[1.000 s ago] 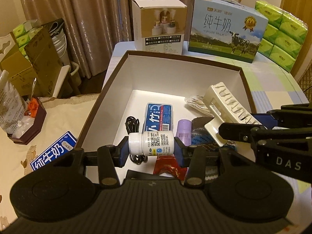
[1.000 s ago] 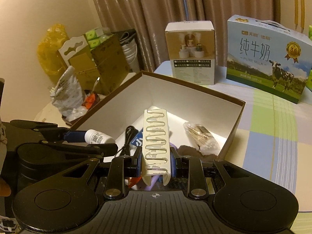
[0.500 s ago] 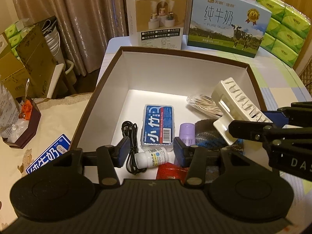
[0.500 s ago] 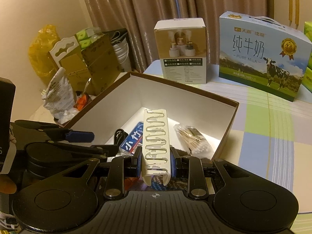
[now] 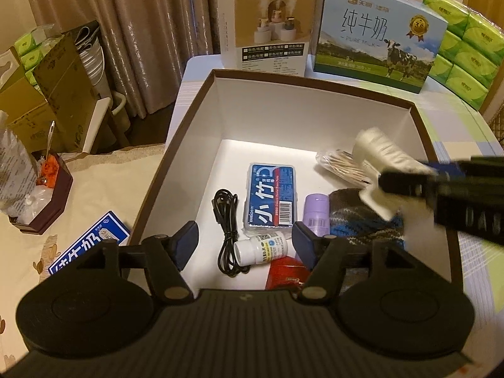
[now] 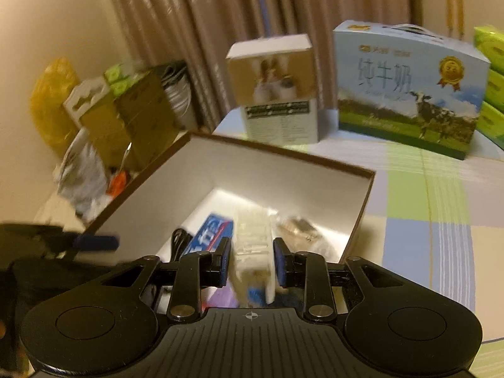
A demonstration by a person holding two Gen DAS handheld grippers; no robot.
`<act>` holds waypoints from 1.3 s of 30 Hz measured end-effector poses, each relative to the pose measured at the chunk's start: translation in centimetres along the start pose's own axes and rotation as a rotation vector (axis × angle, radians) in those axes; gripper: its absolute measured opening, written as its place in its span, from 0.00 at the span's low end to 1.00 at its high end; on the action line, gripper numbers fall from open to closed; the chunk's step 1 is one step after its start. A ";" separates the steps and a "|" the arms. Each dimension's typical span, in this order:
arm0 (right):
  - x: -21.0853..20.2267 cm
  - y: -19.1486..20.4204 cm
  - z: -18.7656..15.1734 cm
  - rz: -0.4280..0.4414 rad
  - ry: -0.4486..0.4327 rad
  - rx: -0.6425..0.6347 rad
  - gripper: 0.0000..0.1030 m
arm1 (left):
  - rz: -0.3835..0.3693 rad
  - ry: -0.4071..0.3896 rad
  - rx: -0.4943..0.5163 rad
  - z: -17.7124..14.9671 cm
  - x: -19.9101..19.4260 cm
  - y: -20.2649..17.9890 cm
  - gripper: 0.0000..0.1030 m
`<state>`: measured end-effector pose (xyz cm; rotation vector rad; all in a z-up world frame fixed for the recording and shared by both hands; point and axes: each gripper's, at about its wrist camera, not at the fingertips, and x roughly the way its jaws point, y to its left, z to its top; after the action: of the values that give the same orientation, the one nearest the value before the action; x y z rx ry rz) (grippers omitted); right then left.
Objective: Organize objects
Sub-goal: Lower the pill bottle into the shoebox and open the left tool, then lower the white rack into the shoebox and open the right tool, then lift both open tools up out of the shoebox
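White clip motion-blurred between parted right jaws; contact unclear.

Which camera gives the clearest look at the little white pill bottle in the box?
The left wrist view. There the white pill bottle lies on its side on the floor of the box, sharp and unobstructed, between the open fingers of the left gripper, beside the black cable. The right wrist view is motion-blurred and does not show the bottle.
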<state>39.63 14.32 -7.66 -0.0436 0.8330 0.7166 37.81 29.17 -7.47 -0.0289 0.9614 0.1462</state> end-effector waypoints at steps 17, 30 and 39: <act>-2.8 0.9 -2.0 0.031 0.054 -0.140 0.89 | 0.005 0.001 -0.003 -1.6 -2.7 0.5 0.83; -5.0 1.9 -3.6 0.064 0.081 -0.146 0.98 | 0.008 0.018 -0.020 -3.4 -5.5 0.7 0.93; -6.9 2.8 -4.7 0.071 0.071 -0.133 0.98 | 0.006 0.007 -0.007 -4.8 -7.7 0.2 0.95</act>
<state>31.73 11.15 -5.49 -0.1598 0.8568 0.8411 29.57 28.03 -3.86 -0.0333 0.9677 0.1548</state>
